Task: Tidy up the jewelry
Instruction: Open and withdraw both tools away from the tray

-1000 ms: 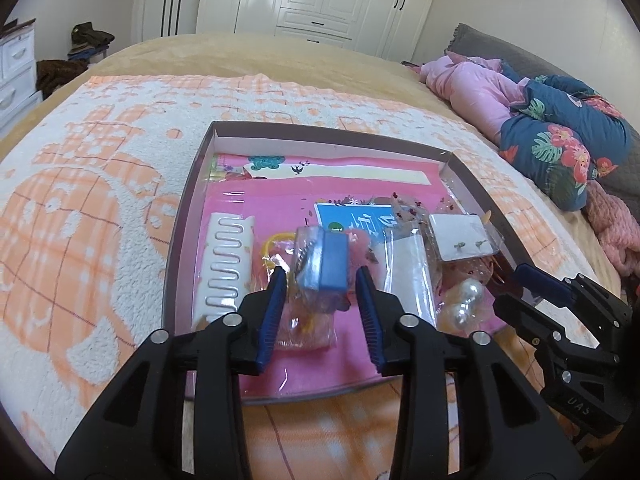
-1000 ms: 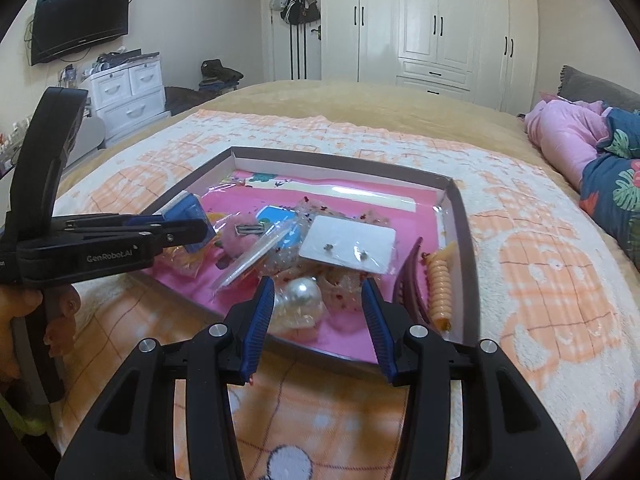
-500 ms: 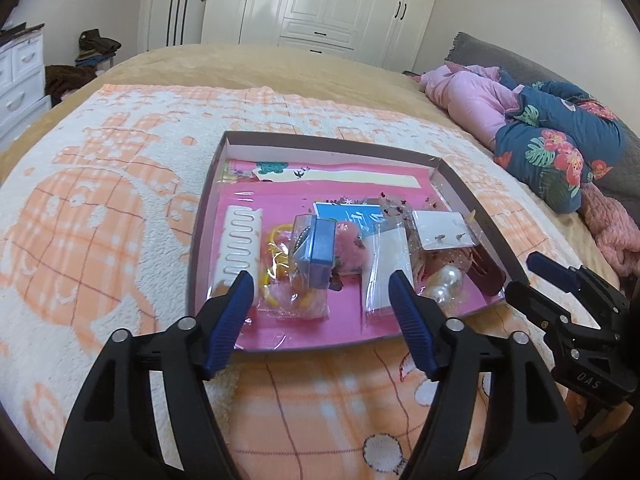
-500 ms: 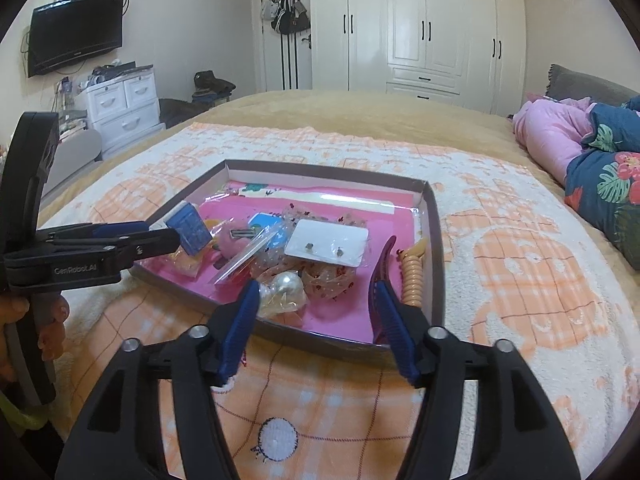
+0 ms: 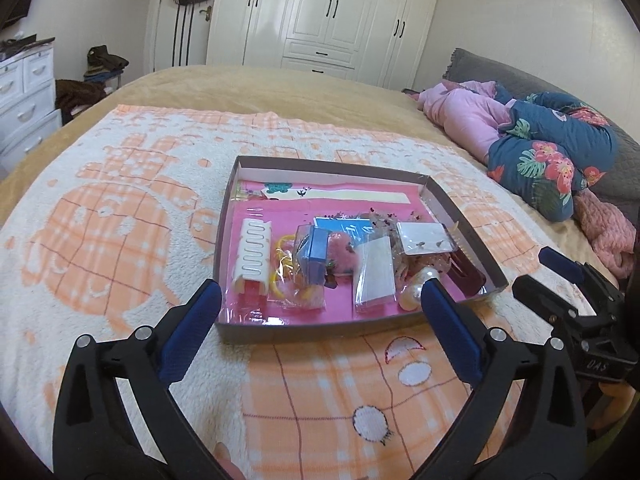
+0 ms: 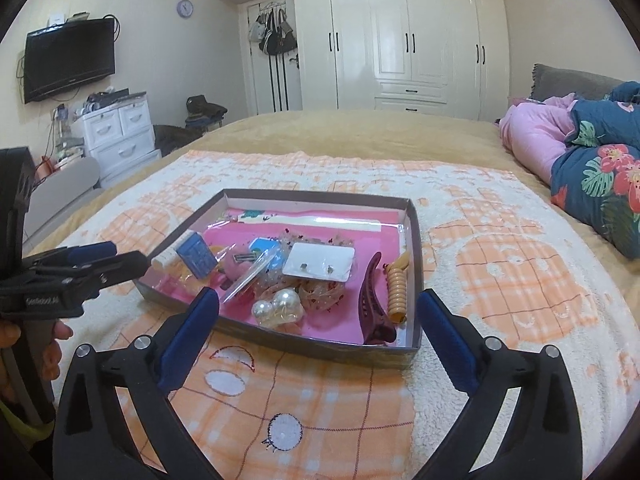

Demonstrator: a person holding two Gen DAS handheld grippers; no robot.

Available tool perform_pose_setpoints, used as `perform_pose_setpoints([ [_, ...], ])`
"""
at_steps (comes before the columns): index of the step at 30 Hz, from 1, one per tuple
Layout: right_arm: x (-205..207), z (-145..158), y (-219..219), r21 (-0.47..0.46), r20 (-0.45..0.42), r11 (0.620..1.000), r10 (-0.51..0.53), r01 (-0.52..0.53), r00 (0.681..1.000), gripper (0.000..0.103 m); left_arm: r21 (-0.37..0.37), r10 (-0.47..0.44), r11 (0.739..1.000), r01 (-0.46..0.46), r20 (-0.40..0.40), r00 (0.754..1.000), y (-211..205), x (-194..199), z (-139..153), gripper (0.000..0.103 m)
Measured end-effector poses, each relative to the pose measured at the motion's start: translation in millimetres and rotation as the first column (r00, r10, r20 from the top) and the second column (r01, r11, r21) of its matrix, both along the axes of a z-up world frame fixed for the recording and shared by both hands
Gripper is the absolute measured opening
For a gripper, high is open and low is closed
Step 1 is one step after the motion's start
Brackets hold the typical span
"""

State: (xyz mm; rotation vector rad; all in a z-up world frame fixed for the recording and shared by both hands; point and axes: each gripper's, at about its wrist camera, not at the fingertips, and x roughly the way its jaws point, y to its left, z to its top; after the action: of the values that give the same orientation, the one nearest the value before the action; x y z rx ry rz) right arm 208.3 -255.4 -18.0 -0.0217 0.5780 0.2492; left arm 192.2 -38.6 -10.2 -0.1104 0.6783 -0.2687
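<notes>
A shallow brown cardboard tray (image 5: pixel 348 323) (image 6: pixel 288 345) with a pink floor lies on the blanket. In it are a white comb clip (image 5: pixel 254 257), a blue box in a clear bag (image 5: pixel 316 252) (image 6: pixel 197 259), a white earring card (image 5: pixel 426 235) (image 6: pixel 319 262), pearl pieces (image 5: pixel 416 286) (image 6: pixel 278 305), a maroon claw clip (image 6: pixel 374 304) and an orange spiral tie (image 6: pixel 396 287). My left gripper (image 5: pixel 318 294) hangs in front of the tray's near wall, its jaws opening wide with nothing held. My right gripper (image 6: pixel 318 300) is likewise still opening, empty, just before the tray.
An orange-and-white fleece blanket (image 5: pixel 120 220) covers the bed. Pink and floral bedding (image 5: pixel 540 148) is heaped at the right. White wardrobes (image 6: pixel 400 36) stand behind, with a drawer unit (image 6: pixel 120 136) and a wall television (image 6: pixel 68 64) at the left. A hand (image 6: pixel 52 344) holds the left gripper.
Both grippers opened from narrow to wide and drew back and up from the tray. The left let go of the bagged blue box, which now lies in the tray; the pearls stay there too.
</notes>
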Motion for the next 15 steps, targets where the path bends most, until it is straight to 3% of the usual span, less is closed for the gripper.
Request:
perform_pose_setpoints([
  [15,-42,2,-9,0.022,0.046,0.999,-0.026,0.025,0.999,0.096,-0.014,0.028,1.0,-0.027,0.08,0.996,1,-46,5,0.092],
])
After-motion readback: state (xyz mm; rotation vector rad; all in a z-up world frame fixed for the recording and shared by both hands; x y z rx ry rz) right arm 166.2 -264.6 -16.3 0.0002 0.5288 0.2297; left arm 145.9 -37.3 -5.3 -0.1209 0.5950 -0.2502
